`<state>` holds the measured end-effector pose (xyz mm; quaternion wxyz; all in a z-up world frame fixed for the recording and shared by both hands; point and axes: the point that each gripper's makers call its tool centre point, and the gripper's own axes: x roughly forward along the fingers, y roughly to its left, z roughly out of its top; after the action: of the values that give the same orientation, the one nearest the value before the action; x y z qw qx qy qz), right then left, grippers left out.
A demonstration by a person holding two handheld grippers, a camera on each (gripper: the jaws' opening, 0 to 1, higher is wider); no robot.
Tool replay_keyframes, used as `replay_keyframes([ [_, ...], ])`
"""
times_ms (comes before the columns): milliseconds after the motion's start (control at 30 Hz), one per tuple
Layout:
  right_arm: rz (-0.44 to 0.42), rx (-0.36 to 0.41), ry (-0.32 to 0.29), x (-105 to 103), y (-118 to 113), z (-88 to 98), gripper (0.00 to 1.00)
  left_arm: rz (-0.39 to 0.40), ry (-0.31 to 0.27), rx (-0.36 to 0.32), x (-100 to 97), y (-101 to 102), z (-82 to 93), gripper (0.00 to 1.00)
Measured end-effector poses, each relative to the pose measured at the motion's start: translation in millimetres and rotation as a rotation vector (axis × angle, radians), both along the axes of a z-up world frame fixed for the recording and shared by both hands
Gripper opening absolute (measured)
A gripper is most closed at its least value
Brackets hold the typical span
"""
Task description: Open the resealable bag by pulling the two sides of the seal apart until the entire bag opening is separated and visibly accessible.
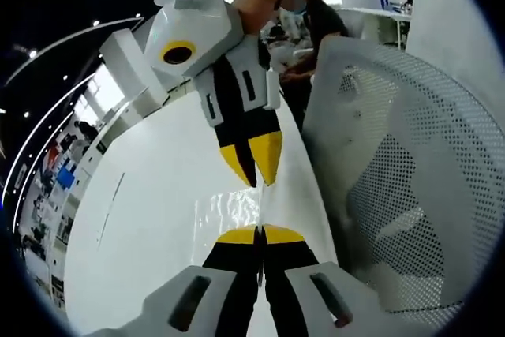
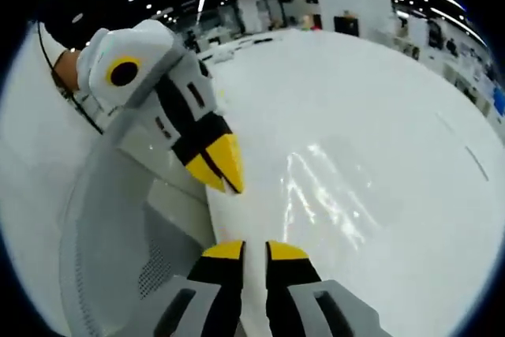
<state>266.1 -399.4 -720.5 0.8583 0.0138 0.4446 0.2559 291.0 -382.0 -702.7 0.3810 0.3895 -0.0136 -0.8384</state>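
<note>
Careful: your left tool (image 1: 259, 234) clamps shut on near edge of bag (image 1: 229, 211); right tool (image 1: 254, 165) pinches opposite edge. Thin clear film likely slips from tips if you jerk, or seal parts only midway. Bag: transparent, glossy, nearly flat, stretched between tools above white tabletop (image 2: 379, 116), beside mesh chair (image 1: 394, 155).

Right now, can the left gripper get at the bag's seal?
Probably yes: the left gripper looks shut on the bag edge already, facing the right gripper, also pinching it. Nothing sits between them above the table.
</note>
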Motion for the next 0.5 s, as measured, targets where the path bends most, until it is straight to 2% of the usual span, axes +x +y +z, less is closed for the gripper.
replay_keyframes([
  [233,-0.022,0.028,-0.003,10,1,-5.5,0.00,0.006,0.025,0.005,8.0,2,-0.2,0.00],
  [333,-0.020,0.035,-0.001,13,4,-5.0,0.00,0.033,0.041,0.022,13.6,2,-2.2,0.00],
  [500,-0.037,0.054,0.040,15,5,-4.7,0.00,0.032,0.040,0.024,17.6,0,-2.1,0.02],
])
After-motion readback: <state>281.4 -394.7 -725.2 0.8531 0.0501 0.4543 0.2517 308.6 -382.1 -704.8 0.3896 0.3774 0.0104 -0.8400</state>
